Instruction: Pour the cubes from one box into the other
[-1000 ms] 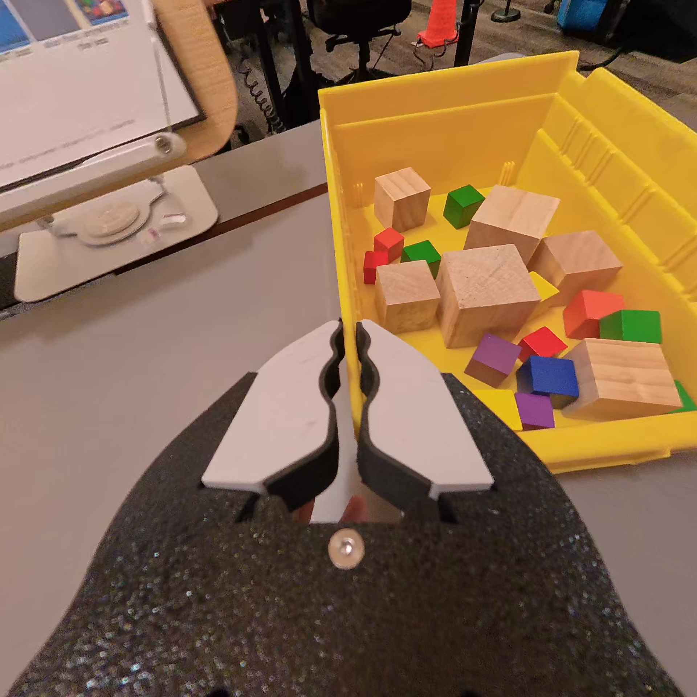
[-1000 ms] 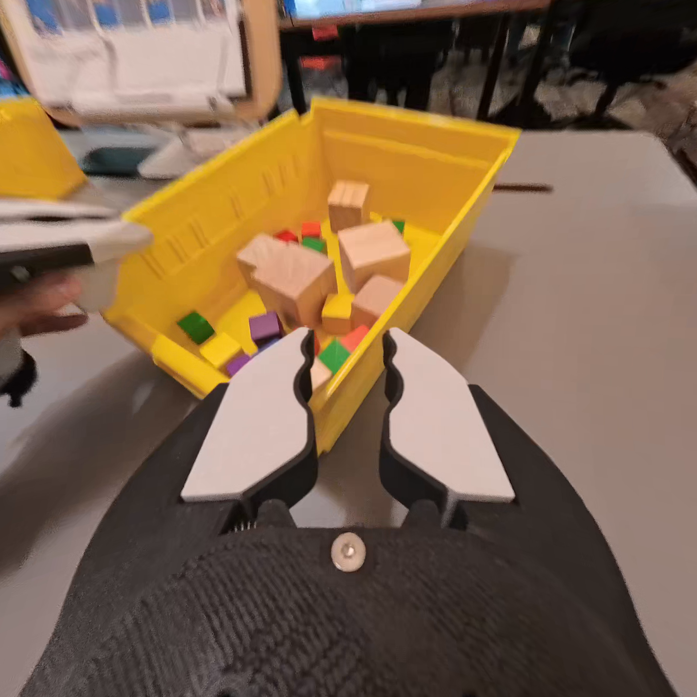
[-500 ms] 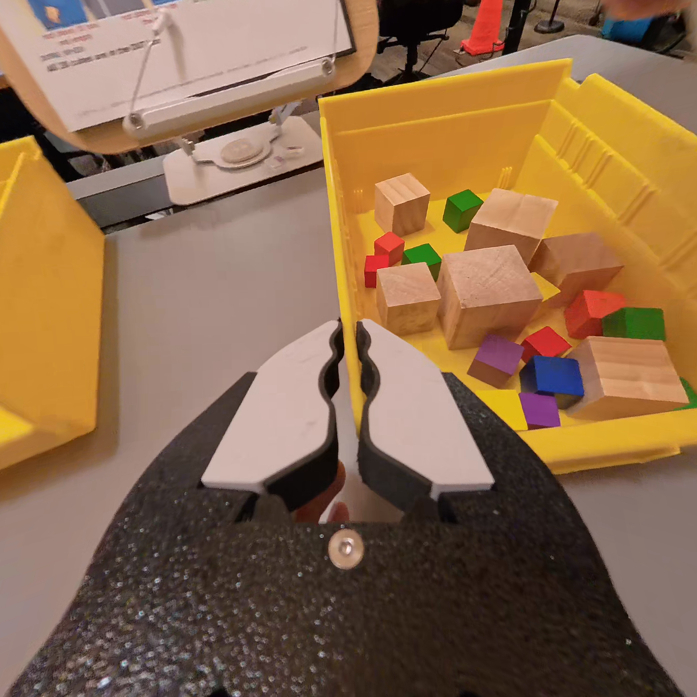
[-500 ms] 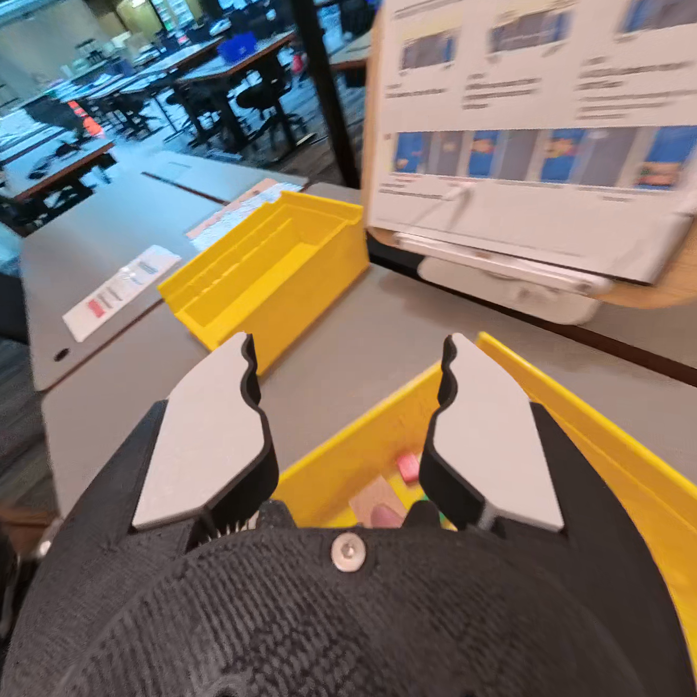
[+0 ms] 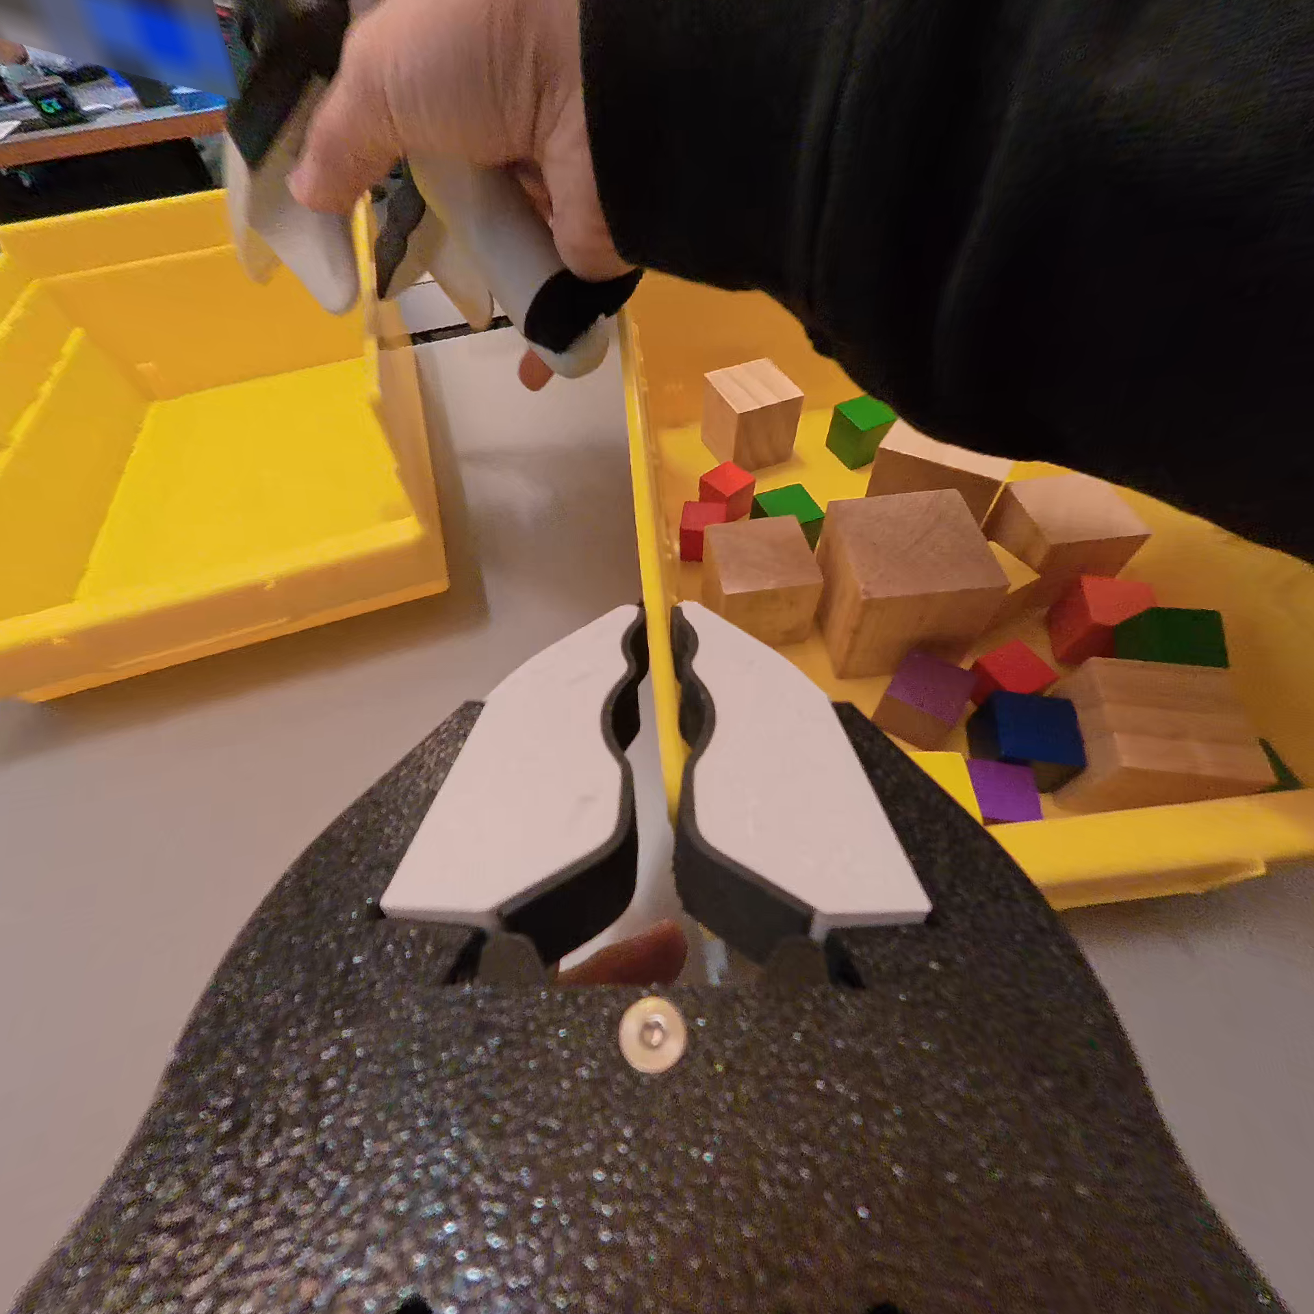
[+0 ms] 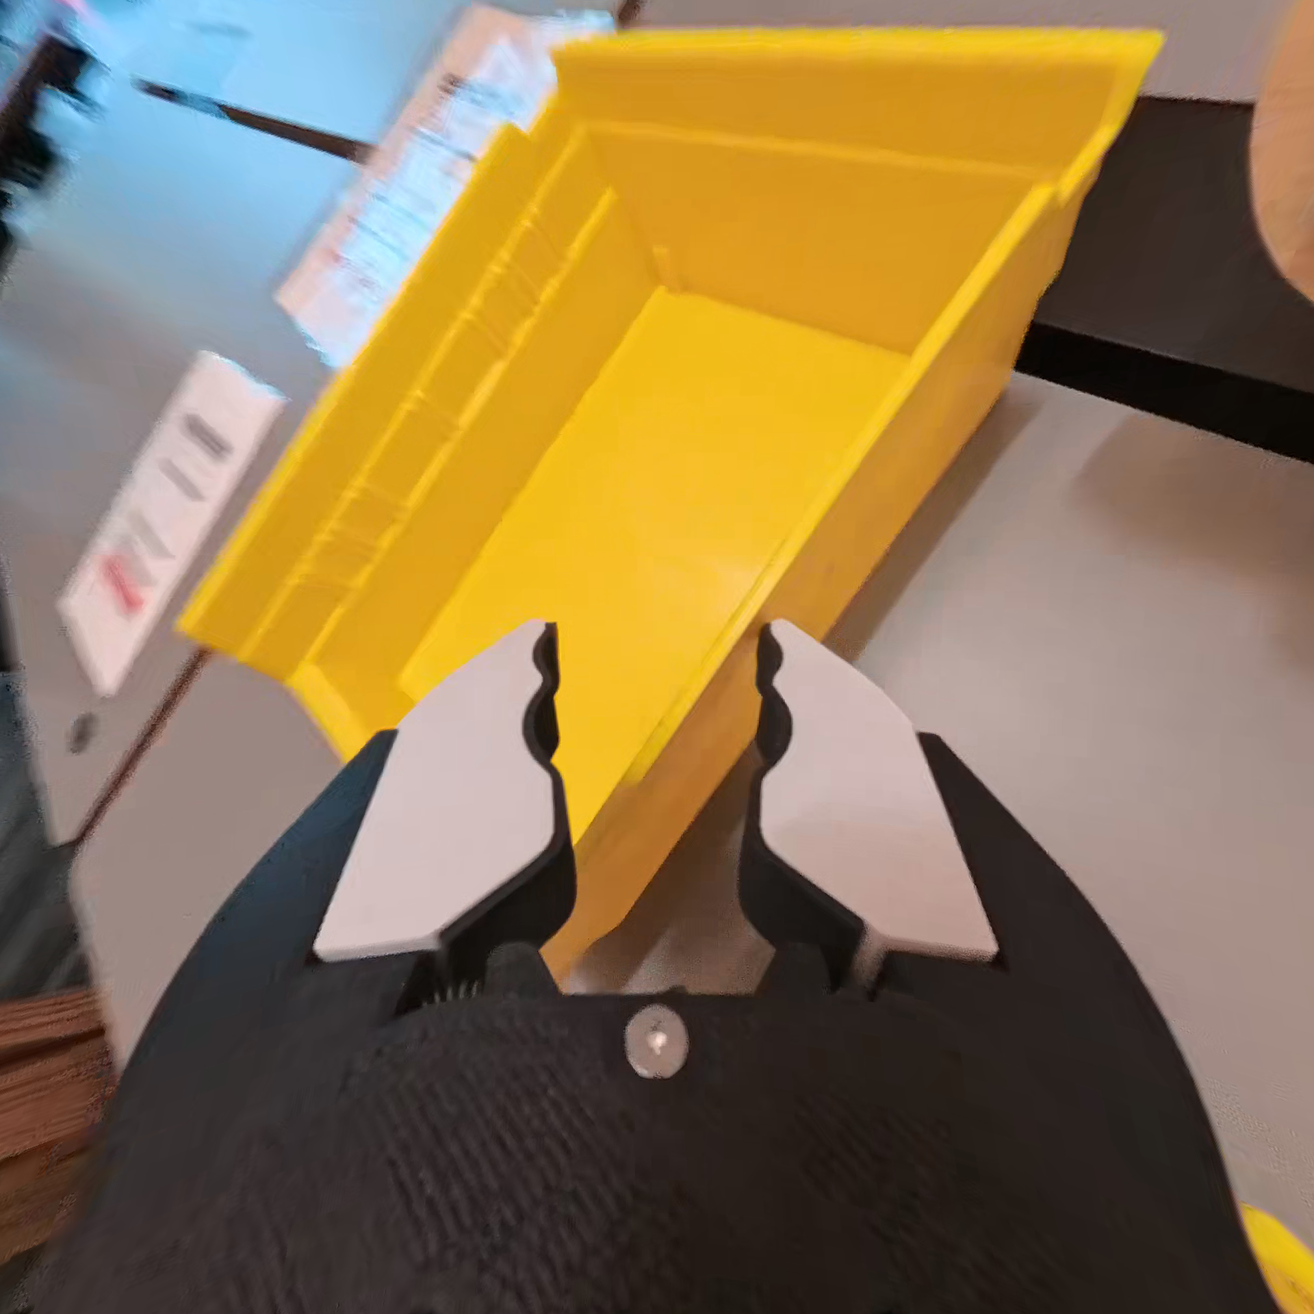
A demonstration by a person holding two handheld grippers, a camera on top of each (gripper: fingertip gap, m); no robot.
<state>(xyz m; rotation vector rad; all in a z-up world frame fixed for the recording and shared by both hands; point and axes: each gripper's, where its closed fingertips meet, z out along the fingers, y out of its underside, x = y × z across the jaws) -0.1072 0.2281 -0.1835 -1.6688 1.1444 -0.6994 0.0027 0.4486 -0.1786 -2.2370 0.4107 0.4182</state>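
A yellow box [image 5: 1138,846] holds several plain wooden cubes [image 5: 903,569] and small red, green, blue and purple ones. My left gripper [image 5: 658,618] is shut on this box's left wall. A second yellow box [image 5: 213,462], empty, stands on the table to its left. It fills the right wrist view [image 6: 675,462]. My right gripper [image 6: 658,640] is open, with one finger on each side of the empty box's right wall near the front corner. It also shows in the left wrist view [image 5: 366,284], held by a hand over that wall.
A person's hand [image 5: 455,92] and black sleeve [image 5: 924,178] reach across above the full box. The grey table [image 5: 213,853] shows between and in front of the boxes. Paper sheets [image 6: 163,512] lie on a neighbouring table beyond the empty box.
My right gripper has left the full box, swung across to the empty box and now straddles its right wall. My left gripper stays shut on the full box's wall.
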